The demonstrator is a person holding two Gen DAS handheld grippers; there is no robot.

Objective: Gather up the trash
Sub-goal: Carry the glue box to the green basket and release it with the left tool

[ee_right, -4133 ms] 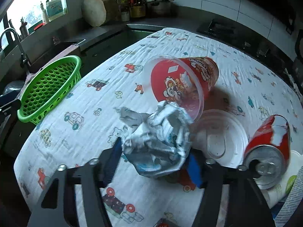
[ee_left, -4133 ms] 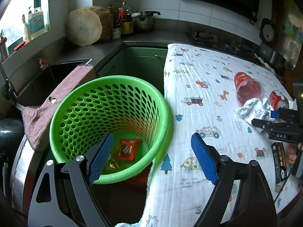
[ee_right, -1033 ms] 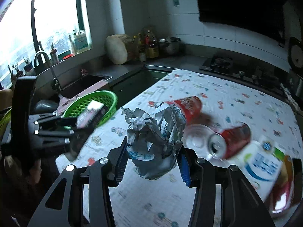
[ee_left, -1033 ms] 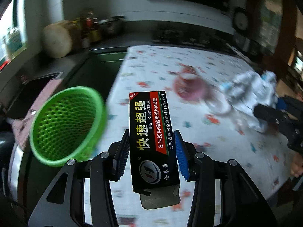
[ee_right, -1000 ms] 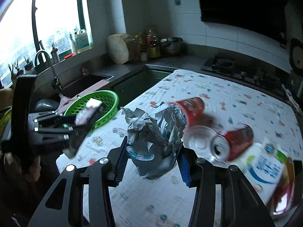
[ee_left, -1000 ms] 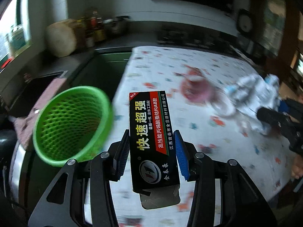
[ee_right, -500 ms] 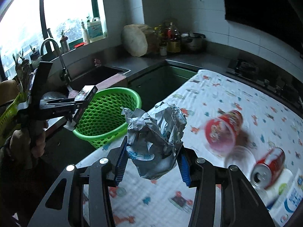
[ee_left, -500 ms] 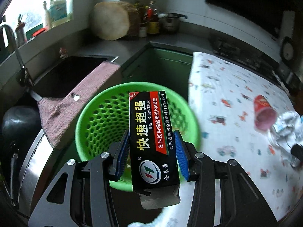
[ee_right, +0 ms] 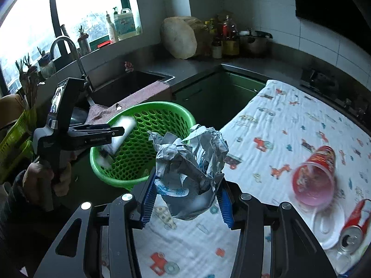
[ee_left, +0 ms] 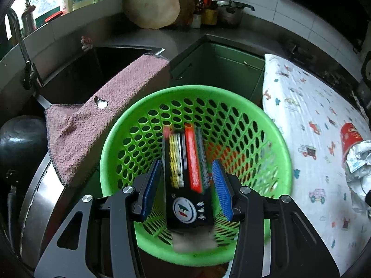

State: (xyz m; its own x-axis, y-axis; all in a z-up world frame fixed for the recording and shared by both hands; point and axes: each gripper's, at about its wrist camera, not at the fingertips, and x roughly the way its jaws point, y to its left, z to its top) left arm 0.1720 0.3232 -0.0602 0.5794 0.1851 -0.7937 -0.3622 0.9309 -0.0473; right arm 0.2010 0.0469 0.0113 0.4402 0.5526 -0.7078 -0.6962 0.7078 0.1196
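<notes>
My left gripper (ee_left: 185, 162) hangs over the green perforated basket (ee_left: 194, 90), pointing down into it. Its jaws are opening: a black glue box (ee_left: 185, 180) sits between the blue pads, blurred, with thin gaps on both sides. In the right wrist view the left gripper (ee_right: 120, 131) and the blurred box (ee_right: 118, 136) are above the basket (ee_right: 143, 106). My right gripper (ee_right: 185, 178) is shut on a crumpled paper ball (ee_right: 192, 159), held over the table's near-left corner, right of the basket.
A red cup (ee_right: 315, 176) lies on its side on the cartoon-print cloth (ee_right: 289, 120), with a clear lid (ee_right: 324, 229) and a red can (ee_right: 352, 229) near it. A pink towel (ee_left: 97, 115) drapes over the sink edge (ee_left: 92, 69) left of the basket.
The left gripper swung from above the table to over the basket, and the box, held firmly before, is now loose and blurred. The right gripper carried the paper ball towards the basket.
</notes>
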